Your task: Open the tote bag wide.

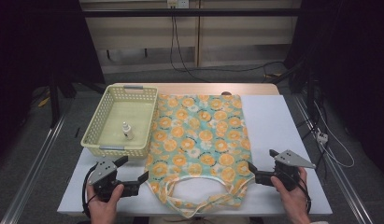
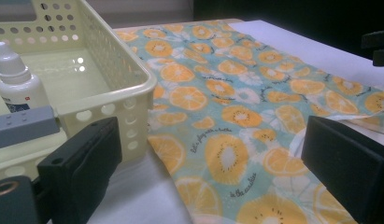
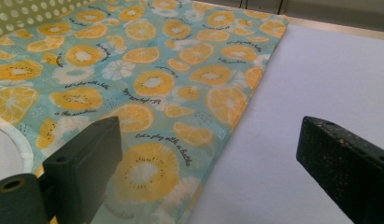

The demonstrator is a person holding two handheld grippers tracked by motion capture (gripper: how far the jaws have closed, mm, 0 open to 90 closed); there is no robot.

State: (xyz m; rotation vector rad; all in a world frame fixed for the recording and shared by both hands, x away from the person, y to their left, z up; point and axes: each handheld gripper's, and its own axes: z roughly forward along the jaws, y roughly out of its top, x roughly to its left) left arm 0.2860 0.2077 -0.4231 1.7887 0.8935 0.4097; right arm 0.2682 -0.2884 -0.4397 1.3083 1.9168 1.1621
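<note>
White foam-covered table top [image 1: 283, 121], wood edge showing at the far side. On it, spread flat thru the middle: teal fabric garment w/ orange-slice print [image 1: 199, 135], apron- or top-like, white-trimmed straps and neck opening at the near edge, closest to the person. Its left edge runs just beside the pale yellow perforated plastic basket [image 1: 98, 116], which sits at the table's left-far part; grey handles on the basket's short ends. Inside the basket, near the front wall: small white dropper bottle [image 1: 128, 131], upright, also seen in left gripper view [image 2: 14, 79] behind the grey handle.

Left gripper [image 1: 134, 173], held in the person's left hand [image 1: 104, 205], sits near the garment's near-left corner, just in front of the basket; jaws spread wide, nothing between the pads, cloth edge lying below and between them in left gripper view. Right gripper [image 1: 260, 164], in the right hand [image 1: 292, 196], at the garment's near-right edge; jaws likewise spread wide, gripping nothing; in right gripper view the cloth's edge [image 3: 236, 121] runs between the jaws, one jaw over cloth, the other over bare white surface.
</note>
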